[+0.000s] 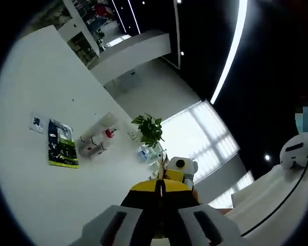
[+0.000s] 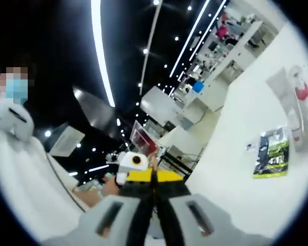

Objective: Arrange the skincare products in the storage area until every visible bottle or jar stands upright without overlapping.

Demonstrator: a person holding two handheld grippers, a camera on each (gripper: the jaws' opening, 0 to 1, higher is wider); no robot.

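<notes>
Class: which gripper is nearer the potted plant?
Right, probably. The left gripper points toward the plant, and the right gripper faces it tip to tip, in between.

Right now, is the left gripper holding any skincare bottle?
No. The left gripper has its jaws closed together with nothing between them, pointing toward a potted plant.

Closed tongs point at potted plant.

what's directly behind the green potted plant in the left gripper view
Behind the green potted plant is a bright window with white blinds. Small blue and white items stand at its base; the leaves cover whatever lies beyond.
</notes>
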